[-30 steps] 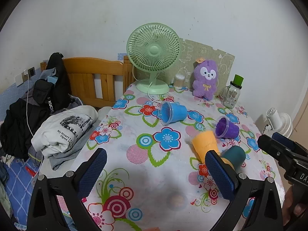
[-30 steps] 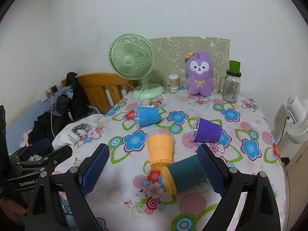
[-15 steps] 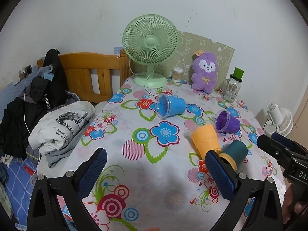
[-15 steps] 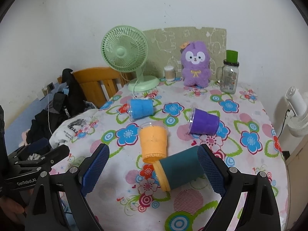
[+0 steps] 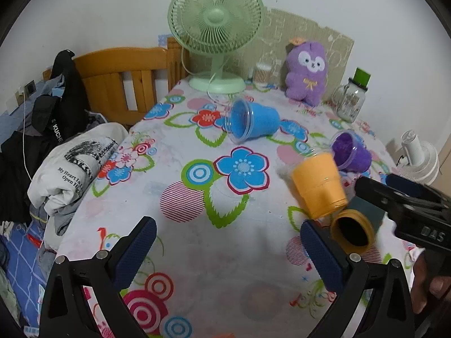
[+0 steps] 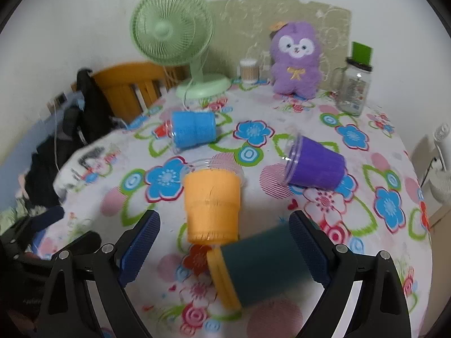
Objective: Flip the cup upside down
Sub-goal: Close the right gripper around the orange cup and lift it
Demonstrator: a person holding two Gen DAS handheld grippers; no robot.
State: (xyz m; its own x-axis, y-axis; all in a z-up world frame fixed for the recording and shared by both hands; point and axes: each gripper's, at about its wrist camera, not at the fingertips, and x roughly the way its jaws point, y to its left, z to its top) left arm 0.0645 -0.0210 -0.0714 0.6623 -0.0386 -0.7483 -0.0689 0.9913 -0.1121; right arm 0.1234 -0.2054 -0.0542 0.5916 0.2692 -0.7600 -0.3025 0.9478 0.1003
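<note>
Several cups lie on their sides on the floral tablecloth (image 5: 197, 225): a blue cup (image 5: 253, 119) (image 6: 193, 129), a purple cup (image 5: 352, 152) (image 6: 315, 166), an orange cup (image 5: 318, 184) (image 6: 211, 202) and a teal cup with a yellow rim (image 5: 352, 225) (image 6: 259, 267). My right gripper (image 6: 225, 248) is open, its pads on either side of the teal cup and the orange cup's base. My left gripper (image 5: 225, 253) is open and empty over bare cloth, its right pad close to the teal cup's mouth.
A green fan (image 5: 215, 28), a purple plush toy (image 5: 305, 70), a glass jar with a green lid (image 5: 351, 95) and a small cotton-swab pot (image 5: 262, 74) stand along the back. A wooden headboard (image 5: 121, 76) and piled clothes (image 5: 73, 166) lie left of the table.
Both grippers have moved forward and lower toward the cups. The right gripper's pads now flank the teal cup. The cups have not moved.
</note>
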